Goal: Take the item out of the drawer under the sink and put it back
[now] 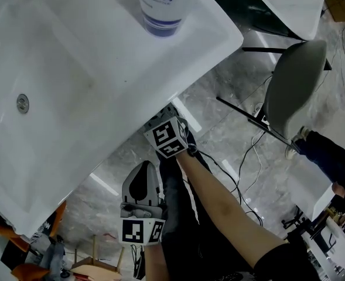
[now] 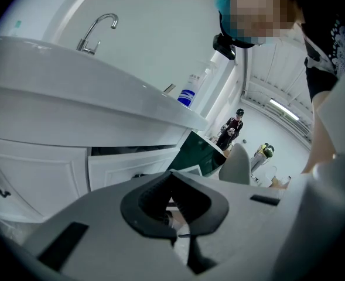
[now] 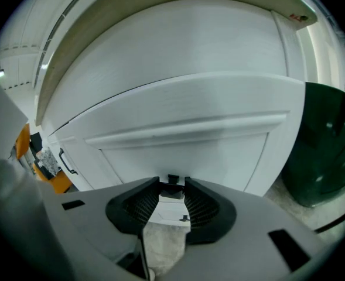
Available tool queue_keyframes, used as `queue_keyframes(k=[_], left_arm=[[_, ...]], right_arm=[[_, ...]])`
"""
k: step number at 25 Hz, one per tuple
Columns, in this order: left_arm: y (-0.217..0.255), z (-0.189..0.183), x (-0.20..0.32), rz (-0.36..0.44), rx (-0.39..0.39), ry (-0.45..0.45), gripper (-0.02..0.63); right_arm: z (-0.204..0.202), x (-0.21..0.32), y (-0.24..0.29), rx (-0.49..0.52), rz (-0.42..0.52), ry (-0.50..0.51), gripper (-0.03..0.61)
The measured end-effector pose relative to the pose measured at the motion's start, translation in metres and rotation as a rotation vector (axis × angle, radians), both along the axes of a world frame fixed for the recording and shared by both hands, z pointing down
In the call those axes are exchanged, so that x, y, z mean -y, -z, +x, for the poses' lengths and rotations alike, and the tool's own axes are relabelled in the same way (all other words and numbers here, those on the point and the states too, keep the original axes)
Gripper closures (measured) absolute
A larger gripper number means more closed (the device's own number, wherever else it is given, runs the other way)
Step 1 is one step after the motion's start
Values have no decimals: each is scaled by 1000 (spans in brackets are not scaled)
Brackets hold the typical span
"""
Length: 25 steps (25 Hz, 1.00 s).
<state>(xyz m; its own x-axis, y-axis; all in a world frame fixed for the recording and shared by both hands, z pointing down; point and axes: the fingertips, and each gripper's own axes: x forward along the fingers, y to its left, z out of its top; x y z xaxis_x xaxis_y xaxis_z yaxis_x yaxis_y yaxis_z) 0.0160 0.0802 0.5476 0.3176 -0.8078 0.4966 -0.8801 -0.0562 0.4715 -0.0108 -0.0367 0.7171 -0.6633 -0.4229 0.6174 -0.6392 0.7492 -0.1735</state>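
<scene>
In the head view, the white sink [image 1: 72, 98] fills the upper left of the frame. It is smooth and glossy, with a round metal drain [image 1: 23, 103] at the left, and a white bottle [image 1: 160, 7] with a blue band stands on its top edge. A bare forearm [image 1: 225, 206] reaches from the lower right up to the centre and carries the right gripper [image 1: 167, 134], whose front end goes under the rim of the sink. The left gripper [image 1: 142, 177] is just below it, in the lower centre, and points up toward the same rim. The floor [image 1: 231, 116] looks like polished grey stone. A grey chair [image 1: 292, 86] with a rounded shell stands at the right.

In the left gripper view, the left gripper [image 2: 172, 177] has its grey jaws pressed together at the tips, and nothing is between them. Above it the sink [image 2: 72, 92] curves across the frame, with a bent chrome faucet [image 2: 96, 31] at the upper left. The drawer [image 2: 131, 168] is under the sink at centre left, a white panelled front with a dark slit above it. What lies inside it I cannot see.

In the right gripper view, the right gripper [image 3: 172, 186] is tilted downward close before the drawer [image 3: 184, 127], a matte white front with a raised rail. Its jaws are spread, and the small black handle [image 3: 173, 180] stands between their tips. The ribbed black pads [image 3: 204, 206] are just beside the handle. A dark green glossy object [image 3: 330, 145] is at the right edge.
</scene>
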Motion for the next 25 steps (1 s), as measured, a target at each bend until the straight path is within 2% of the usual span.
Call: queue_keyframes(k=[11,25], left_arm=[[7,2,-10,16,2,-10,614],[15,4,-19,29,2,-33,614]], right_arm=[[48,-53,-4,-27,-36,-26,439],[64,-71,0,-7,-12,-70,440]])
